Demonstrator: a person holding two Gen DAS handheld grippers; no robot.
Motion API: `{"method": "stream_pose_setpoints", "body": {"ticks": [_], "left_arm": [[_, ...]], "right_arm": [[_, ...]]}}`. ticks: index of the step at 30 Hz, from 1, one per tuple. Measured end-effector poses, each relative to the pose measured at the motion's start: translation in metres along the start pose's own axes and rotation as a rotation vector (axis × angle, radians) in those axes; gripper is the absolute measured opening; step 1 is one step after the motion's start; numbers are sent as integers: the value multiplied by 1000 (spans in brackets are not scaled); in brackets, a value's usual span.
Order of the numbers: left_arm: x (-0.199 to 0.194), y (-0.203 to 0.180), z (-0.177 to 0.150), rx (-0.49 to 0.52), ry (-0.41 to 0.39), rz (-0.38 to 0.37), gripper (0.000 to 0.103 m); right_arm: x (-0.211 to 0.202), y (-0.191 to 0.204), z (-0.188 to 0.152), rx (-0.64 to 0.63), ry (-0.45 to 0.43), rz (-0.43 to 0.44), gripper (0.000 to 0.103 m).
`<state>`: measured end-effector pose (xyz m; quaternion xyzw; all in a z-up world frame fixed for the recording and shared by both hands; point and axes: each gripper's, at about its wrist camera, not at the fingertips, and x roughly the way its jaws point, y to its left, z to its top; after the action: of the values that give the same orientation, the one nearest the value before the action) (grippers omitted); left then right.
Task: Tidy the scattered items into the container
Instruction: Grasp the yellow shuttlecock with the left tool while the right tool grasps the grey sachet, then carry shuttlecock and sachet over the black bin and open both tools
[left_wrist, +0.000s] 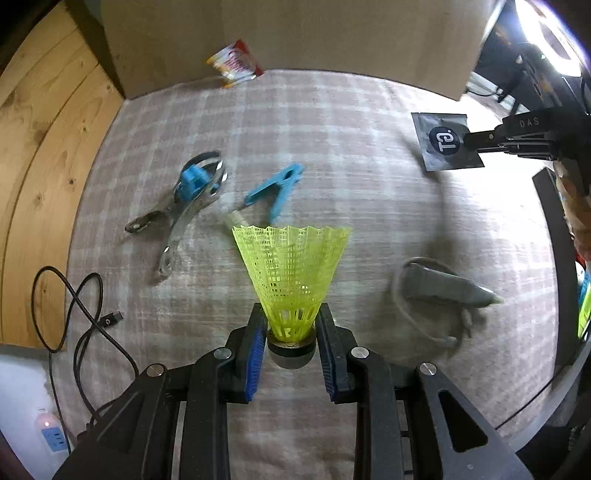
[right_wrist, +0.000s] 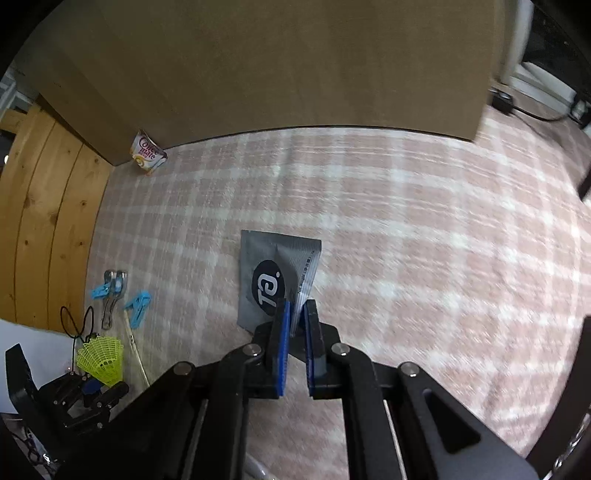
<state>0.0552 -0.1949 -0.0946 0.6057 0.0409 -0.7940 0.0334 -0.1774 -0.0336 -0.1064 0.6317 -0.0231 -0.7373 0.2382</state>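
Both claws have picked something up, ready to carry it to the box.

The yellow shuttlecock (left_wrist: 291, 269) sits in the left claw (left_wrist: 291, 325), whose two fingers are closed partway and squeeze its lower skirt, just above the dark cork end. The grey packet (right_wrist: 273, 280) hangs from the right claw (right_wrist: 295, 317), whose fingers are pinched almost together on its corner. The next move looks like lifting both over the wall of the big cardboard box (left_wrist: 288, 33) and letting go. Two blue clips (left_wrist: 275, 190), a grey pouch (left_wrist: 443, 286) and a snack packet (left_wrist: 236, 62) lie on the checked cloth (left_wrist: 332, 122).
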Motion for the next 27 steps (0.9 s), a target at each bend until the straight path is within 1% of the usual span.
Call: {"method": "stream_pose_setpoints", "body": {"ticks": [3,5,9,10,11,12,15,18,22,27], "left_arm": [[-11,-23,6,28,-26,-13,25],[-19,-45,10,54,-45,-29,25],[-26,-87,32,139,-73,-73,25],[-29,-99,35,164,-79,-88,25],[-29,-108,46,185,-83,-102,25],[-34,-114,50,208,-86,-120,25],[-40,-152,56,294,-99,-168,25],[-51,-206,55,382,-110,-218,25],[-60,-266,51,470,-109,-286,25],[-69,-339,33,589,-111,-358,25]], "right_arm": [[-23,-17,-14,20,-32,8,7],[-43,-32,-22,37,-63,10,7],[-78,-63,-28,84,-122,7,7],[-88,-73,-31,101,-137,3,7],[-100,-85,-36,121,-153,-1,7],[-109,-96,-40,139,-166,-6,7],[-142,-137,-57,200,-208,-30,7],[-174,-181,-78,277,-250,-57,7],[-213,-236,-111,383,-302,-95,7],[-253,-288,-154,487,-338,-128,7]]}}
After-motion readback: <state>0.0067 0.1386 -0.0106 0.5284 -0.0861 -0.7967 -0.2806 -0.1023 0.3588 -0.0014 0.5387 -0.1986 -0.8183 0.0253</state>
